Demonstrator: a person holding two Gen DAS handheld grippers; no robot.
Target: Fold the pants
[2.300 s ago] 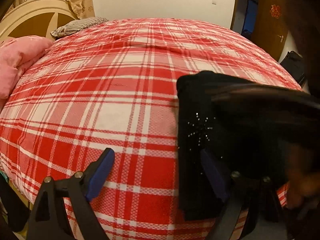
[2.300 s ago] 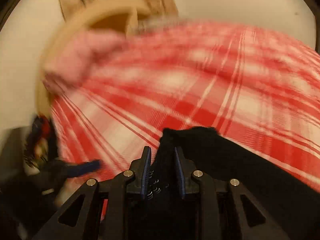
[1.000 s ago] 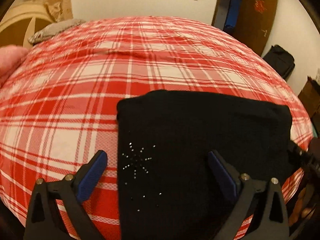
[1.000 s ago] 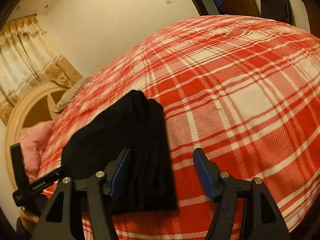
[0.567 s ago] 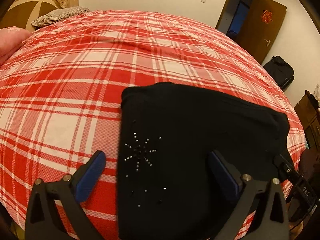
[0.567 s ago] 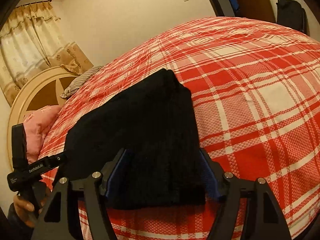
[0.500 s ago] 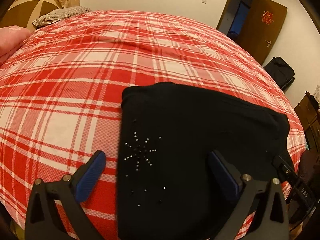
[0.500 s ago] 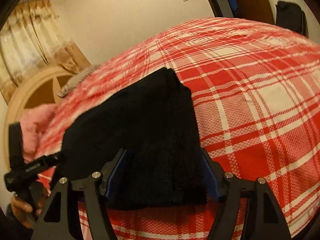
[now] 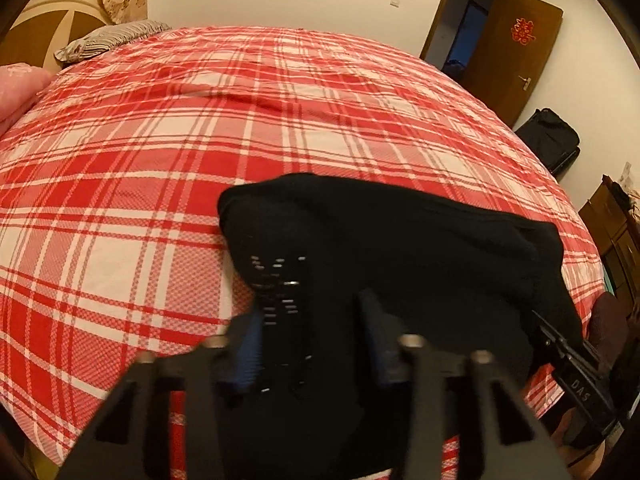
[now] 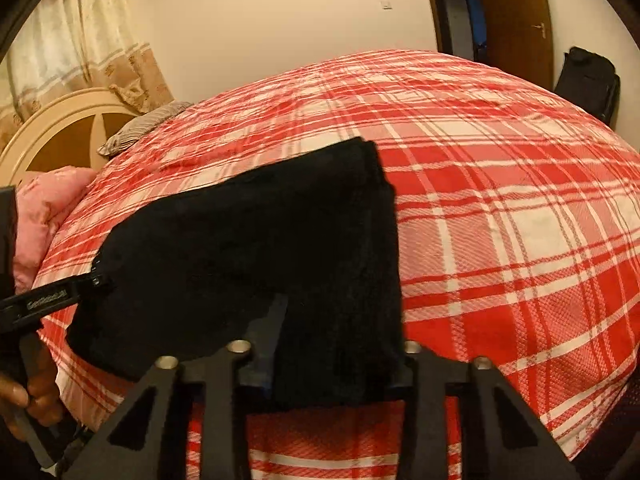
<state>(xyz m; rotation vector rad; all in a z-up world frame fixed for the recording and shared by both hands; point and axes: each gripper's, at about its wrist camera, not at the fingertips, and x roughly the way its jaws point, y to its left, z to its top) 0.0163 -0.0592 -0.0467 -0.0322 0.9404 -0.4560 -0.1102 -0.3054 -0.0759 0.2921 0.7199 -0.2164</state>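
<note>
Black pants (image 9: 400, 248) lay folded on red plaid bed (image 9: 160, 140), near edge. Left gripper (image 9: 312, 336) clenched on studded corner; right gripper (image 10: 340, 344) clamped on opposite end.

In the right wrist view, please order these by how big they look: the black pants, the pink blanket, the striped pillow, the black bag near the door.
1. black pants, largest, though nearest the camera.
2. pink blanket, partly cut off.
3. and 4. black bag and striped pillow: they look alike, so I cannot rank them.
</note>
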